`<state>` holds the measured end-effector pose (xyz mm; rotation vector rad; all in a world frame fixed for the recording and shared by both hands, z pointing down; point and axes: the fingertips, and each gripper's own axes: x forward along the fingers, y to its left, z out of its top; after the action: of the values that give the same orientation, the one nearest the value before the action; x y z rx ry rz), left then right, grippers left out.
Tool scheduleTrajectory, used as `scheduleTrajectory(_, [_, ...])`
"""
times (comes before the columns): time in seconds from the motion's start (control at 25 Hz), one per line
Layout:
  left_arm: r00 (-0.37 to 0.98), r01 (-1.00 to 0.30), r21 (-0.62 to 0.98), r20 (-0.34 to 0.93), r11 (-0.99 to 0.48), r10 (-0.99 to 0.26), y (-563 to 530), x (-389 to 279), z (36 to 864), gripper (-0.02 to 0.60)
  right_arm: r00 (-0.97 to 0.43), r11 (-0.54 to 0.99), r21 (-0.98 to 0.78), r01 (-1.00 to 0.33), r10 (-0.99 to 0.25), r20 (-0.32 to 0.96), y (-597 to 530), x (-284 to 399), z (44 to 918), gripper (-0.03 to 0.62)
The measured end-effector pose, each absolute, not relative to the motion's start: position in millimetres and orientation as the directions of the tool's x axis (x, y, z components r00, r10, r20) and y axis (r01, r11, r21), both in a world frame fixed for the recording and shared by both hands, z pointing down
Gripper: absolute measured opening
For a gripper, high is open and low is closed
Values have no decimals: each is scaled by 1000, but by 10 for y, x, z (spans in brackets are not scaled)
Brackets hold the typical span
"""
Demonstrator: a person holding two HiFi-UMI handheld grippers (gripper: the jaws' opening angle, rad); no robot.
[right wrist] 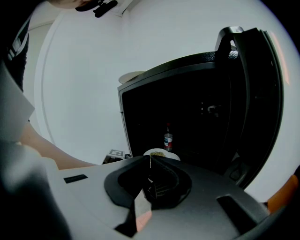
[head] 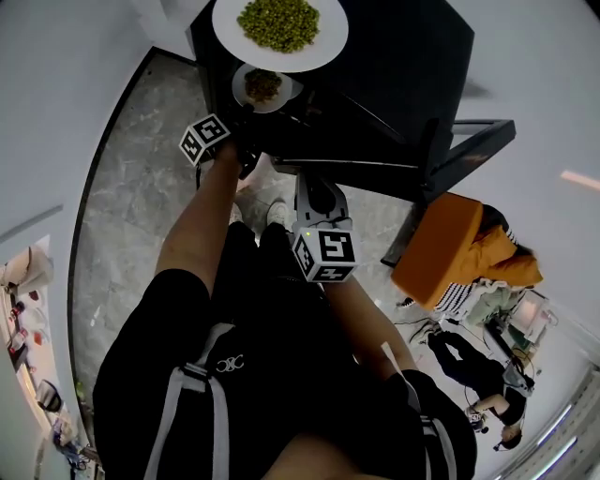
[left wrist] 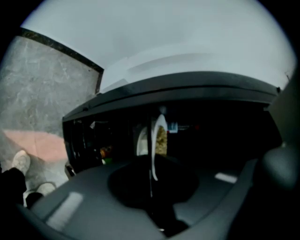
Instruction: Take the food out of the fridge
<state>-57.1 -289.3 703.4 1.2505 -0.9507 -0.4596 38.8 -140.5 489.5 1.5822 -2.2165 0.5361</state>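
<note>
My left claw [head: 242,117] is clamped, jaws nearly together, on the near rim of the small plate [head: 264,86] of brown food. The plate is at the front edge of the fridge [head: 394,56] opening, toward its left side, and I cannot tell whether it rests on a shelf there. In the left gripper view the white rim runs edge-on straight into the narrow gap between my jaws. I read this as the grip made and the plate not yet drawn out. Next I must pull it back level and slowly, I judge, so the food does not slide and the thin rim does not slip from the pads. My left forearm reaches forward, tipped a little down. A big plate of green beans [head: 279,26] sits on the fridge top near its front left corner. My right claw [right wrist: 150,164] hangs back from the opening, jaws fully together on nothing, aimed down at the interior. A bottle [right wrist: 168,138] stands inside there. The door [right wrist: 255,93] is open at the right.
</note>
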Motion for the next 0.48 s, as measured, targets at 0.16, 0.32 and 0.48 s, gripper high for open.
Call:
scheduleTrajectory(0.16, [561, -211, 935, 354, 285, -748, -2901, -571, 6978, 15, -319, 315, -94, -945, -810, 493, -1422, 366, 4862, 2])
scheduleTrajectory(0.32, [548, -215, 928, 373, 304, -749, -2884, -617, 6966, 15, -327, 323, -96, -942, -807, 492, -1409, 386, 4856, 2])
scheduleTrajectory(0.48, [551, -173, 944, 330, 282, -767, -2827, -629, 6928, 11, -322, 317, -97, -943, -804, 500, -1394, 454, 4886, 2])
